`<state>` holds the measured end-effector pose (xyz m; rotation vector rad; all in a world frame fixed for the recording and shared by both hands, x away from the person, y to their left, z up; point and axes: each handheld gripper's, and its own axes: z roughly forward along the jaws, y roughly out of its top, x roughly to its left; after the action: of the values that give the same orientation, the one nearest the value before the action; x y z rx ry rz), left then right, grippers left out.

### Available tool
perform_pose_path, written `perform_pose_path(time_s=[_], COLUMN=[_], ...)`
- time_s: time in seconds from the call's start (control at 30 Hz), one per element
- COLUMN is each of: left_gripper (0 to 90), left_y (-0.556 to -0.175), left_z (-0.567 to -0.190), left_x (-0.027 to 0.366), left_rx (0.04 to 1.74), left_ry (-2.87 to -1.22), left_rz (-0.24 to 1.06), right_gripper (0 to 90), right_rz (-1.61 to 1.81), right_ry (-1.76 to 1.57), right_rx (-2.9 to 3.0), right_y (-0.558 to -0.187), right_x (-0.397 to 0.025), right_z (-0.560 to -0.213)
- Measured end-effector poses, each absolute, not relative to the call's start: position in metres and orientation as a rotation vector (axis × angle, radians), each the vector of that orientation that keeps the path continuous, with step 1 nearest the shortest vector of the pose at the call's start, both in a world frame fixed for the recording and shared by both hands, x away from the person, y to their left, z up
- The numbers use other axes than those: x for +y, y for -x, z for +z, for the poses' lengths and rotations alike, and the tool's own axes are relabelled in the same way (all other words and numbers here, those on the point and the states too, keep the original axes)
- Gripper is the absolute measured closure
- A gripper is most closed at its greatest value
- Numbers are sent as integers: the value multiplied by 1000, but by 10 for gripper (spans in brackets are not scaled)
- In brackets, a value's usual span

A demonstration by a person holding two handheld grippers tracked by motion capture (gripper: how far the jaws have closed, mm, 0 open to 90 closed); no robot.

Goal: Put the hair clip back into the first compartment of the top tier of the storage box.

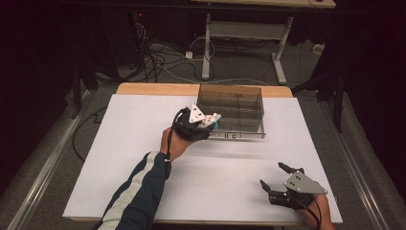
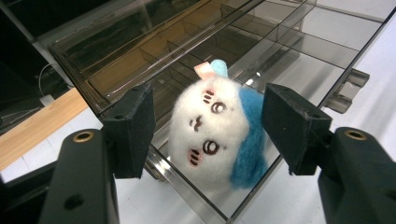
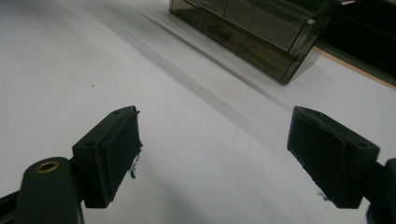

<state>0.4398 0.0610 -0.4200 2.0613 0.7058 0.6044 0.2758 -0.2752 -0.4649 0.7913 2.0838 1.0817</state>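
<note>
From above, the left tool (image 1: pixel 207 120) reaches over the near left corner of a smoky plastic organizer box (image 1: pixel 232 112) at the far side of the white counter (image 1: pixel 134 124), a plush toy (image 1: pixel 214 119) peeking out at its tip; the right tool (image 1: pixel 276 178) rests well apart near the front edge, jaws spread and empty

Along the left tool (image 2: pixel 205 128), the toy (image 2: pixel 217 128) sits between open jaws, neither pad clearly touching, lying on the box's front edge (image 2: pixel 187 186)

Along the right tool (image 3: pixel 212 154), bare counter (image 3: pixel 70 56) lies ahead, the box (image 3: pixel 261 32) far off
</note>
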Motion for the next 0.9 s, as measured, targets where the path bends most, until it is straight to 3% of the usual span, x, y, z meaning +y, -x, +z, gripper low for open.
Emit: perform_pose_path(time_s=[0.1,0.3,0.43,0.9], left_gripper=[349,622,741,760], left_y=[-439,-435,-434,-438], left_z=[-418,-414,-414,-421], left_x=[63,69,69,65], left_rx=[701,663,640,645], left_ry=[-2044,-2038,-2049,-2070], left_rz=[605,578,560,592], right_gripper=[176,176,176,176], right_rz=[1080,1080,1080,1084], right_ry=[-790,-788,-789,-787], right_rx=[2084,2086,2086,2085], right_y=[-276,-276,-276,-275], right_x=[-275,-275,-275,-275], right_z=[-465,-465,-465,-465])
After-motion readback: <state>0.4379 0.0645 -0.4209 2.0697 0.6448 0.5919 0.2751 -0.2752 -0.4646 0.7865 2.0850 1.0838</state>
